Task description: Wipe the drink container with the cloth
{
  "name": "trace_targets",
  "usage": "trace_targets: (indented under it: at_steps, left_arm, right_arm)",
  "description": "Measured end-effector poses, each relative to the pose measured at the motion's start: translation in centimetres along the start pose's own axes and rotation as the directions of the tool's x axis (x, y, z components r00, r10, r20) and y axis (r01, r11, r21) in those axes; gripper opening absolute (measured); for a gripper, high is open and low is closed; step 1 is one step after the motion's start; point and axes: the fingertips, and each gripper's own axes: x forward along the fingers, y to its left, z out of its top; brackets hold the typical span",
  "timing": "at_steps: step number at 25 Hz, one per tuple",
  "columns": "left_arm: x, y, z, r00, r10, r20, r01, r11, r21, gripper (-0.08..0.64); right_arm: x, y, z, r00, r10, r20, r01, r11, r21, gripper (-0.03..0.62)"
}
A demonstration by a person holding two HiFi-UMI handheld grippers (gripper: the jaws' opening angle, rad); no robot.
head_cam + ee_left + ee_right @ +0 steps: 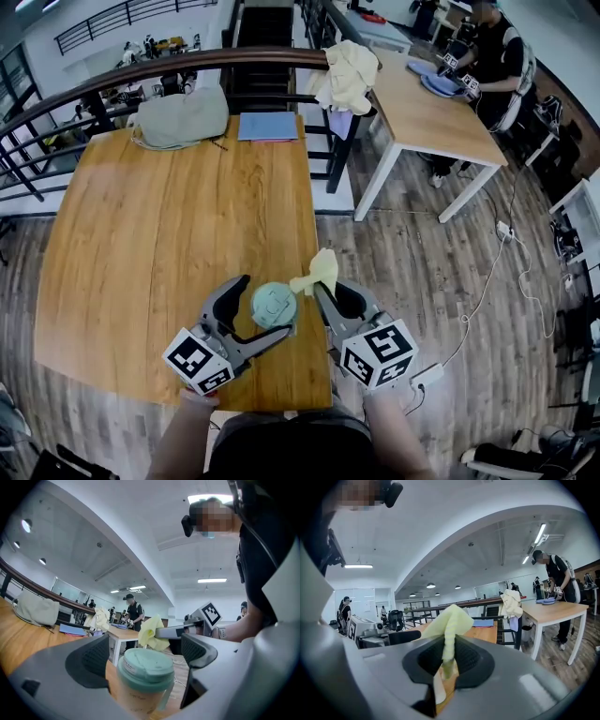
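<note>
Head view: the left tongs are clamped on the drink container, a cup with a pale green lid. They hold it over the near right corner of the wooden worktop, close to the right edge. Just beside it, the right tongs pinch the yellow cloth, which sticks up past that edge, above the plank floor. A broad stretch of bare wood runs from the tongs to the far edge. There a grey bag and a blue folder lie against the railing.

Left gripper view: the container sits between the two dark pads, one at each side of it, its lid tilted toward the camera. The cloth in the other tongs hangs just behind the lid; whether it touches cannot be told.

Right gripper view: the jaws are together with the cloth nipped between them, its free end fanning upward. A second table stands well apart to the right, with open floor between.
</note>
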Motion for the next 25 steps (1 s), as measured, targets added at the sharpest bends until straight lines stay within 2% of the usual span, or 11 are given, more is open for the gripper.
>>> trace_targets:
  at_steps: [3,5,8,10,13,15,18,21,25]
  left_arm:
    - [-0.9,0.4,1.4,0.999,0.034,0.036,-0.035,0.999,0.014,0.456]
    - [-1.3,0.9,2.1,0.997,0.06,0.046,-0.061,0.998,0.034,0.417]
    - [-2.1,2.0,3.0,0.991,0.116,0.07,-0.12,0.992,0.046,0.267]
    - [-2.5,3.1,3.5,0.981,0.184,0.066,-0.188,0.98,0.061,0.161]
    - [-3.4,5.2,3.6,0.948,0.315,0.056,-0.318,0.946,0.068,0.001]
    - [-4.0,6.5,3.5,0.924,0.379,0.05,-0.381,0.923,0.058,-0.003]
    - [-4.3,7.4,4.0,0.903,0.425,0.057,-0.428,0.902,0.061,-0.003]
    - [-4.2,7.8,4.9,0.893,0.445,0.072,-0.45,0.891,0.067,-0.003]
    - [-4.3,7.7,5.9,0.89,0.445,0.095,-0.452,0.889,0.073,-0.003]
  right_arm:
    - [0.0,0.4,0.8,1.0,0.004,0.026,-0.004,1.0,-0.016,0.046]
    - [0.1,0.6,1.2,0.999,0.002,0.037,-0.001,0.999,-0.032,0.046]
    - [0.1,0.8,1.5,0.999,0.0,0.042,0.002,0.999,-0.054,0.046]
    - [0.0,0.8,1.7,0.999,-0.003,0.046,0.006,0.998,-0.067,0.046]
    - [-0.3,0.8,2.2,0.998,-0.008,0.059,0.013,0.996,-0.084,0.046]
    - [-0.4,1.0,2.6,0.998,-0.008,0.069,0.014,0.995,-0.098,0.046]
    - [-0.5,1.3,3.1,0.996,-0.004,0.083,0.015,0.992,-0.121,0.046]
    - [-0.7,1.6,3.7,0.996,-0.005,0.095,0.019,0.989,-0.143,0.046]
    - [-0.9,1.9,4.1,0.993,-0.015,0.114,0.032,0.988,-0.153,0.046]
